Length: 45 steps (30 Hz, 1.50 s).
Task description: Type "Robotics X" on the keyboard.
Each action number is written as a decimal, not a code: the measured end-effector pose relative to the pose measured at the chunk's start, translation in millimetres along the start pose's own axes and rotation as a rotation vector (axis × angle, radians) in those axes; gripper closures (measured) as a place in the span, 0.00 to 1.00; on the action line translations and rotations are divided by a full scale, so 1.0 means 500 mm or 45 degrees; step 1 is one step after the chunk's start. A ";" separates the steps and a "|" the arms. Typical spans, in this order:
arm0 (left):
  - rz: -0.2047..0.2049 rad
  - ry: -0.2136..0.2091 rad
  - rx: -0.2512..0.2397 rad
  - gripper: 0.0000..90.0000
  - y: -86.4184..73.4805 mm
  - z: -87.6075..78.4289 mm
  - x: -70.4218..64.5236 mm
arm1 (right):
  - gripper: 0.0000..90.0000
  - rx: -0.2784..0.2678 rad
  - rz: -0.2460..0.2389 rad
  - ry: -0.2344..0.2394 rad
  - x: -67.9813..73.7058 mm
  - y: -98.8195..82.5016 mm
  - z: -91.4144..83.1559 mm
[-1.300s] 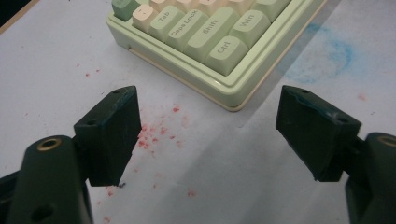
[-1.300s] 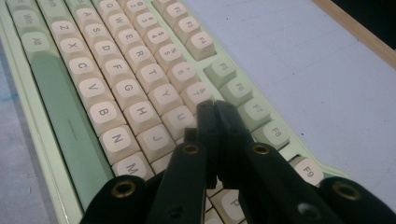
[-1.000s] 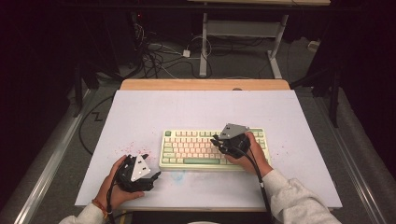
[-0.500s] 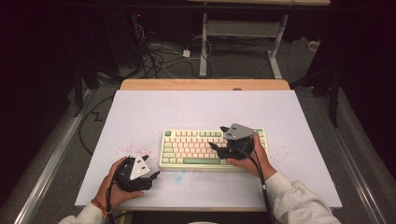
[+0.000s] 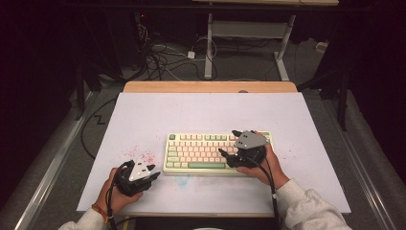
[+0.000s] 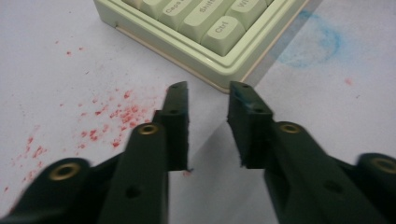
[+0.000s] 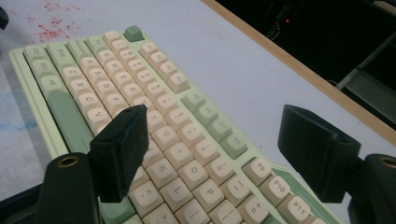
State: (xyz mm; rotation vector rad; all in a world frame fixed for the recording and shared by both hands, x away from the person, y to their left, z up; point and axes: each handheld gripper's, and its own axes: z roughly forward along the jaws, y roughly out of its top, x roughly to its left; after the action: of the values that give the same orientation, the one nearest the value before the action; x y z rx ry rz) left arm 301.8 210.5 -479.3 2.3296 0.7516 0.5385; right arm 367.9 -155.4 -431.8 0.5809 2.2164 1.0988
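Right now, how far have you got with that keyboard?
Done: the keyboard lies flat on the table, with a gripper at each end. In hand: the right gripper hangs over the right-hand keys, its jaws just opened wide with nothing between them. The left gripper points at the near left corner, its jaws just closing on nothing. Left: neither grips the keyboard yet, so any pressing or moving is probably to come.

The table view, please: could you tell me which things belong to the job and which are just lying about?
In the job:
- keyboard
- right gripper, open above the keys
- left gripper, open, empty, by the keyboard's corner

Lying about:
- red specks on the table
- blue smudge
- cables on the floor
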 end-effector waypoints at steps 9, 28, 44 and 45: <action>0.014 0.003 0.007 0.98 0.006 -0.009 0.000 | 0.27 -0.001 0.012 -0.041 0.003 -0.027 -0.039; 0.017 -0.020 0.045 0.97 0.012 -0.009 0.000 | 0.28 -0.026 -0.003 -0.136 0.006 -0.110 -0.119; -0.004 -0.044 -0.032 0.98 0.050 -0.005 0.005 | 0.28 0.028 0.003 -0.118 0.028 -0.143 -0.142; 0.002 -0.043 -0.035 0.97 0.054 -0.005 0.005 | 0.28 0.031 0.002 -0.115 0.029 -0.144 -0.141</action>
State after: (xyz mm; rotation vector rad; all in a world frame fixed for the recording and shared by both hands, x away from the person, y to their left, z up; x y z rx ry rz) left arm 312.6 195.8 -459.0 2.3087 0.7224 0.5057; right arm 301.2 -226.4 -461.0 0.6303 2.1548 1.0273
